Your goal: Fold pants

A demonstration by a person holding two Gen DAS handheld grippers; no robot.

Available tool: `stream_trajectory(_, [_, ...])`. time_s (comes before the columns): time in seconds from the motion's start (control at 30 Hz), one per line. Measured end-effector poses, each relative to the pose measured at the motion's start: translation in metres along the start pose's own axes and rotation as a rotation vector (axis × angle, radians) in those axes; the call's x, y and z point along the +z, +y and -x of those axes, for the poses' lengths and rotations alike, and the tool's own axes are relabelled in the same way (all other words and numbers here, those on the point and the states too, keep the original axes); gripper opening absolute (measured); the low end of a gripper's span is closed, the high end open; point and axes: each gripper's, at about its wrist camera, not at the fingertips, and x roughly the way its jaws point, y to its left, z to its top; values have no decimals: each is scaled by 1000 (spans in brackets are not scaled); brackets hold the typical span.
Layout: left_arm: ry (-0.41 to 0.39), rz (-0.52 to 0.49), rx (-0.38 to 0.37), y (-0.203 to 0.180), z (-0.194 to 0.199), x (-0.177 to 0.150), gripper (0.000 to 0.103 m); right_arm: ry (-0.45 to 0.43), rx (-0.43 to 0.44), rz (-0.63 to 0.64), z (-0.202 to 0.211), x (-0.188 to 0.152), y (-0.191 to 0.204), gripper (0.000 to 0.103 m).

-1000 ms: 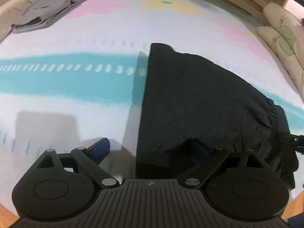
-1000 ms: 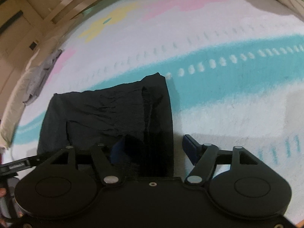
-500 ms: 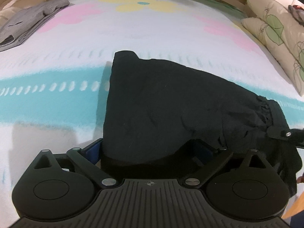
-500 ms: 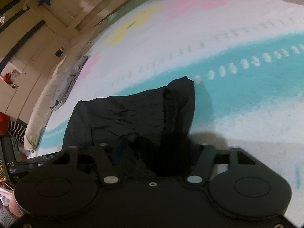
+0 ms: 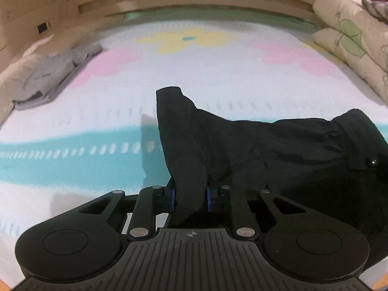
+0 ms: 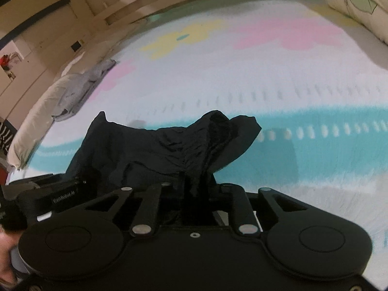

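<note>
Black pants (image 5: 278,150) hang bunched above a bed (image 5: 218,72) covered by a white blanket with a teal band and pastel flowers. The left gripper (image 5: 189,195) has its jaws closed on one edge of the fabric, blue pads pressing either side of a fold. The right gripper (image 6: 197,194) likewise clamps a gathered ridge of the pants (image 6: 169,150) between closed jaws. Grey clothing (image 5: 51,77) lies at the bed's far left, pillows (image 5: 351,41) at the right.
</note>
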Motion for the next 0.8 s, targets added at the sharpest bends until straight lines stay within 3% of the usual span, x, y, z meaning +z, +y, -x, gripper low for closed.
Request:
stream_trajectory(0.3, [-55,55,10,0,1,62,20,-87,-5,57,-1,55,18,23])
stream_trajectory(0.53, [-100,-9,37,-6,-39,123,21,-126,-17,26,-48,119,7,23])
stream_trajectory(0.57, [-93,-23,40,-8,-47,126,22,-118,-16,2,-57,124,2,25])
stream_trajectory(0.6, [-77,-33,48,-9,-57,128,28,-99,-27,-32,-68,128,-5,33])
stream_trajectory(0.7, [13,-8,101,-1,-88,120,34,-48,-208,-160,-98,127,-35,48])
stream_trajectory(0.77, [63,37,177,9,-101,113,34,-51,-310,-188,-104,120,-51,48])
stream_trajectory(0.8, [68,49,174,13,-102,111,34,-52,-324,-189,-103,119,-56,48])
